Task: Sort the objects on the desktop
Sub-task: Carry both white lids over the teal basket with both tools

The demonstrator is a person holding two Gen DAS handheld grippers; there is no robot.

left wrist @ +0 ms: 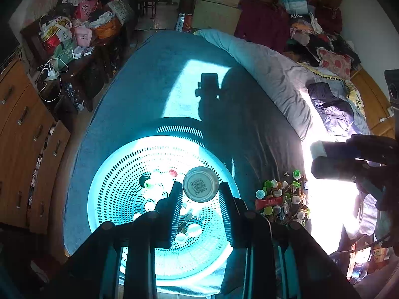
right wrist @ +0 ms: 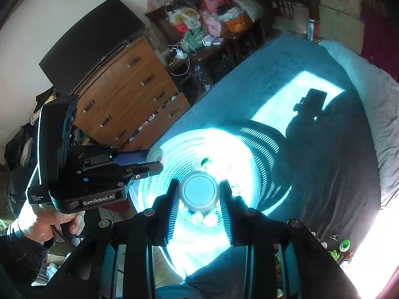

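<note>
- Basket (left wrist: 119, 174): one, round, perforated plastic, on the teal blanket (left wrist: 139, 79) of the bed. Both of your grippers hang over it. A patch of sun washes out its floor, so what lies inside reads poorly.
- Grippers: two. Your left gripper (left wrist: 200, 190) is closed on a round lid (left wrist: 200, 184) with a QR code on its face, pinched edge to edge between the pads. Your right gripper (right wrist: 199, 194) holds a second round lid (right wrist: 199, 192), plain white face, the same way.
- Risk, largest: both lids are gripped across the rim on smooth plastic. Tilt a wrist or ease a jaw early and a disc could slip, hit the basket wall and roll off across the blanket.
- Risk, next: the two tools sit near each other over one basket. Drop both at once and you could knock fingers together.
- Risk, lesser: a lid landing on edge may bounce on the caps already inside.
- Pile of small items (left wrist: 283, 200): one heap, just right of the basket. Bottle caps in green, white, blue and yellow, a red packet, some clips. Too tangled for a true count.
- Caps in the basket: several, white, red and green. Glare hides the exact number.
</note>
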